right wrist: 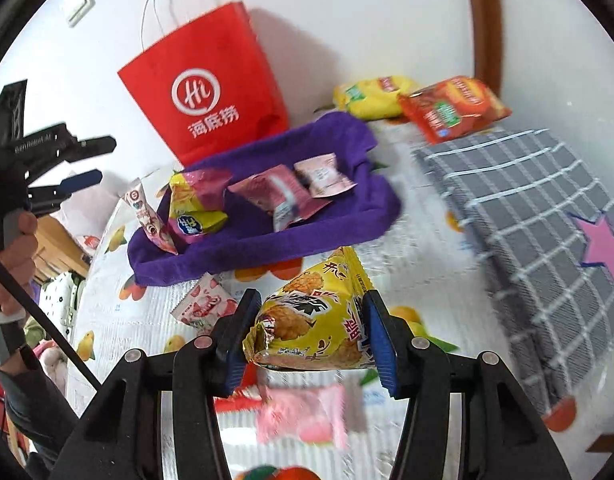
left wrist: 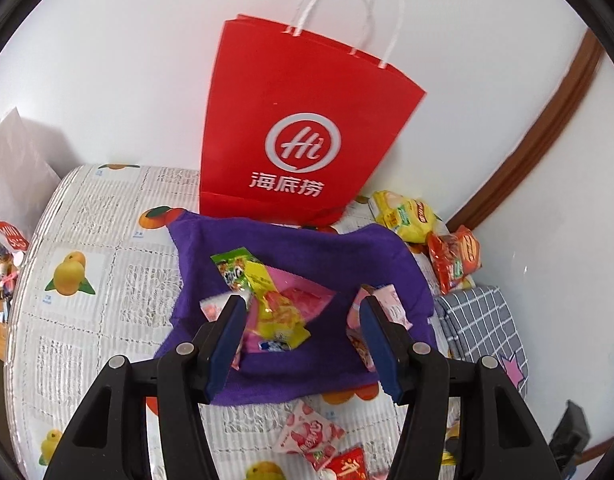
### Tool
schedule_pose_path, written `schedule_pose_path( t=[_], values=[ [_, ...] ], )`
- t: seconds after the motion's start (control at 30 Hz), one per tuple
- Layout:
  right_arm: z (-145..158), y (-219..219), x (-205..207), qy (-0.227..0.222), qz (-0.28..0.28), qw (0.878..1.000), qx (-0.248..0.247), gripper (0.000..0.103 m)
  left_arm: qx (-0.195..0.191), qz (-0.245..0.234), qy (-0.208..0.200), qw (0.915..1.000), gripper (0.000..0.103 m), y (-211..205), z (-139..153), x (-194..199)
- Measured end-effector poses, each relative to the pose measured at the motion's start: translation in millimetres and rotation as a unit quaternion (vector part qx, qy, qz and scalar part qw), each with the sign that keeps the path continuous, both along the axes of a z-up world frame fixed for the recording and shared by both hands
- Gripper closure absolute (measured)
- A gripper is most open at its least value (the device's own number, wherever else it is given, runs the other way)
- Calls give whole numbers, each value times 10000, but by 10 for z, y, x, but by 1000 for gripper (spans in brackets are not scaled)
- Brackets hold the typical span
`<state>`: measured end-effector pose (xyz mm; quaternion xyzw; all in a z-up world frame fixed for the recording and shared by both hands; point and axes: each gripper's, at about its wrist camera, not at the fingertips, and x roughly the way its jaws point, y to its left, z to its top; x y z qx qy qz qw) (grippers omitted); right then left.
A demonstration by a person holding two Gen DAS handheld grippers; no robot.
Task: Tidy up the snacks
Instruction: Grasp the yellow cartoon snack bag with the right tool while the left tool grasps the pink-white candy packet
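Covering most of both views, the table (left wrist: 87, 320) wears a white cloth printed with oranges and yellow fruit. In the upper centre of the left wrist view a red paper bag (left wrist: 303, 128) with white handles stands upright against the white wall; in the right wrist view it sits in the upper left. On the right side of the right wrist view lies a grey checked cloth (right wrist: 527, 216) with a pink star.

The purple basket (left wrist: 299, 248) is in the middle of the left wrist view, just in front of the red bag. Inside it are several snacks: a green and yellow packet (left wrist: 243, 268), pink packets (right wrist: 323, 174) and a yellow one (right wrist: 195, 216). Behind its right end, near the wall, rest a yellow snack bag (right wrist: 371, 96) and a red snack bag (right wrist: 455, 108), touching each other.

The left gripper (left wrist: 301, 308) hangs over the basket with its jaws wide apart and nothing between them. The right gripper (right wrist: 309, 316), at the lower centre of its own view, is closed on a yellow rice cracker packet (right wrist: 319, 320), which is in front of the basket and outside it. Below this packet a pink packet (right wrist: 303, 416) lies blurred on the table, and a strawberry candy packet (right wrist: 203, 304) lies just beside the basket's front wall.
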<state>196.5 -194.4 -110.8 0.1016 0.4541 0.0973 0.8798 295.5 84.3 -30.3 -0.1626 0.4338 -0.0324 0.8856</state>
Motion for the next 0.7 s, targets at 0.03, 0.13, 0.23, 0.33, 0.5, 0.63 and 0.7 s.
schedule_pose_path(
  t=[0.03,0.13,0.23,0.33,0.5,0.63,0.7],
  values=[
    [27,-41,-48,-31,-34,10000,-16,51,21,-68,-27,10000,46,-60,5,-65],
    [41,-107,-169,-19,-48,10000,-58,51,-27,-244,19,9997,46,-178,-78,-225],
    [-23,-130,-263,10,-19,10000,-7,51,-101,-365,170,9991,46,-238,-228,-365],
    [-132,-121,-339,91,-31,9999,40,51,-13,-423,389,9983,46,-292,-447,-526],
    [-271,-116,-463,182,3,9996,215,51,133,-547,695,9960,41,-385,-821,-754],
    [-294,-137,-574,166,38,9995,284,51,233,-695,847,9937,37,-517,-1037,-769],
    [-297,-168,-626,168,24,9994,303,51,346,-805,893,9921,36,-590,-1118,-723]
  ],
)
